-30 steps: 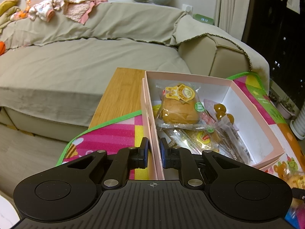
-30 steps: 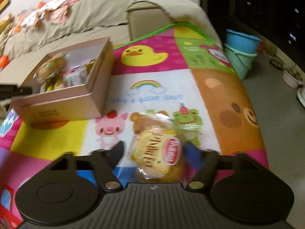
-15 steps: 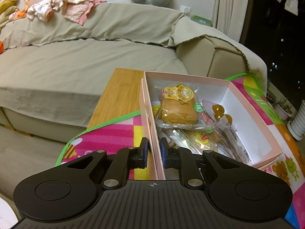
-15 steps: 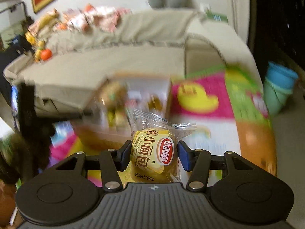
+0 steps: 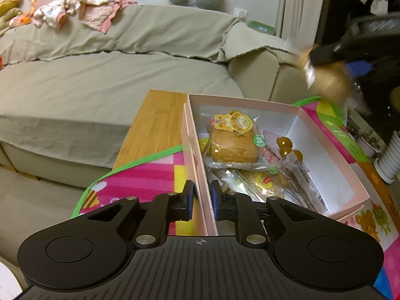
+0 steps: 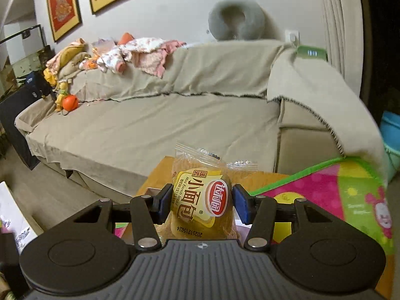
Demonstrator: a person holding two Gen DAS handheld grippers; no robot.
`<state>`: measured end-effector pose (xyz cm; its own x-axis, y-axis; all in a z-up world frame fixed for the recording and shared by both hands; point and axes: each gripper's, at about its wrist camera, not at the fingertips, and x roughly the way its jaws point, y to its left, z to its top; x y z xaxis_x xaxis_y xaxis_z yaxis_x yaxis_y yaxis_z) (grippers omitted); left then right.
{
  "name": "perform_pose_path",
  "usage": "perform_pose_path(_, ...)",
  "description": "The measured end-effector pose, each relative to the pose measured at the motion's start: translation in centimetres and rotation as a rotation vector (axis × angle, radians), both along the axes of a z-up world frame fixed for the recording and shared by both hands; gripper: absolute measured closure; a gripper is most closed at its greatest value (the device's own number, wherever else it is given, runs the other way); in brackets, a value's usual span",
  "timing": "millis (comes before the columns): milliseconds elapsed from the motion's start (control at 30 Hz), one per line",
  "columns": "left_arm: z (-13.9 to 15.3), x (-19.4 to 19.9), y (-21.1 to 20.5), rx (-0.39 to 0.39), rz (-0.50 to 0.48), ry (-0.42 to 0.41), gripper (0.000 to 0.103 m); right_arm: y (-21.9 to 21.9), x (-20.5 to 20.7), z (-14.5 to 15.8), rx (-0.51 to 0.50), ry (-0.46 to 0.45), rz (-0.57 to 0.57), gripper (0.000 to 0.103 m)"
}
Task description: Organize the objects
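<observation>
My left gripper (image 5: 201, 201) is shut on the left wall of a pink box (image 5: 322, 147) that stands on the colourful play mat (image 5: 150, 182). The box holds several wrapped snacks, among them a packaged bun (image 5: 232, 142). My right gripper (image 6: 202, 203) is shut on a yellow packet of mini French bread (image 6: 200, 200) and holds it in the air. In the left wrist view the right gripper with the bread packet (image 5: 327, 80) appears blurred above the box's far right corner.
A beige covered sofa (image 6: 162, 120) with clothes and a grey neck pillow (image 6: 236, 20) lies behind the low wooden table (image 5: 155, 125). A blue bucket (image 6: 391, 130) and a white ribbed object (image 5: 390, 160) stand on the floor to the right.
My right gripper has lifted the bread packet off the mat and swung it up toward the box; it now shows in the left wrist view. The left gripper keeps its hold on the box wall.
</observation>
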<state>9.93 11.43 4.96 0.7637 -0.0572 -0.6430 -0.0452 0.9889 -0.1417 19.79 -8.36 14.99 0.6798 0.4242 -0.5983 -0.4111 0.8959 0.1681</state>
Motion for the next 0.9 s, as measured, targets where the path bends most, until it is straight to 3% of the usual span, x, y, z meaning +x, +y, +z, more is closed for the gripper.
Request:
perform_pose_path(200,-0.1,0.0,0.0,0.004,-0.004,-0.003,0.086,-0.3,0.1,-3.5,0.009,0.069,-0.031,0.046)
perform_pose_path(500,-0.1,0.0,-0.2,0.010,0.002,-0.003,0.086,-3.7,-4.1,-4.1,-0.062,0.039,-0.019,0.036)
perform_pose_path(633,-0.1,0.0,-0.3,0.017,0.006,-0.005,0.086,-5.0,-7.3,-4.7,-0.085,0.040,0.051,0.025)
perform_pose_path(800,-0.1,0.1,-1.4,0.075,-0.001,-0.007,0.087,-4.6,-12.0,-7.6,-0.174,0.038,0.143,0.027)
perform_pose_path(900,-0.1,1.2,-2.7,0.082,-0.035,-0.001,0.086,-4.3,-13.2,-9.4,-0.172,0.016,0.119,0.042)
